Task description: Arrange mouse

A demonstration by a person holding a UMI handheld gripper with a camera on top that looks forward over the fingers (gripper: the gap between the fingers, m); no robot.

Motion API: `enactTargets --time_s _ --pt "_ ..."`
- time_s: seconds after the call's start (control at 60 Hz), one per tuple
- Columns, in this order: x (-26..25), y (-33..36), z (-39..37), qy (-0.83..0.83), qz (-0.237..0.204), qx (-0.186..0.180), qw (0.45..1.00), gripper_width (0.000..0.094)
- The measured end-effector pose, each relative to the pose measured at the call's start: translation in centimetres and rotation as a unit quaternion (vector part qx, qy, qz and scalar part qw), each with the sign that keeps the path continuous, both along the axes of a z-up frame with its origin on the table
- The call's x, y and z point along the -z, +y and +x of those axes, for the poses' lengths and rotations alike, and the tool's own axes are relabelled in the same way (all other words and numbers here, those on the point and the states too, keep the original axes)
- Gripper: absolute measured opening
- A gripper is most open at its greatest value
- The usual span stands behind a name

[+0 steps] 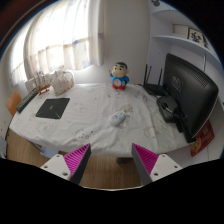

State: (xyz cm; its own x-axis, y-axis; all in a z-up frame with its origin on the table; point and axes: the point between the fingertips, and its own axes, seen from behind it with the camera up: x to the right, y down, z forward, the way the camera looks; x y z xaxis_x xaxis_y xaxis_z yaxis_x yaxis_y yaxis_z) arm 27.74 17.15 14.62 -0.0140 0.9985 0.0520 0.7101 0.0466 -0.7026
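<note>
One mouse (119, 118) on table (90, 135), beyond open tool (111, 160)

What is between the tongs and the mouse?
Nothing. In the gripper view, only bare white tablecloth lies between the open tongs and the mouse.

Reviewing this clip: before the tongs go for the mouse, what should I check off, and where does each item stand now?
1. Mouse visible on the table: ok.
2. Tongs open, nothing between the fingers: ok.
3. Path to the mouse free of objects: ok.
4. Mouse pad lying flat, uncovered: ok.
5. Mouse clear of the monitor and figurine: ok.
6. Which way the mouse points: cannot tell.
</note>
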Motion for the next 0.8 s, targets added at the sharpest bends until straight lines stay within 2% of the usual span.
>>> enactTargets --time_s 0.367,0.8 --pt "4.3 2.0 -6.9 0.084 -0.027 -0.002 0.996 0.0856" --pt "12.5 2.1 -16.6 0.087 -0.01 -0.012 0.996 0.0854"
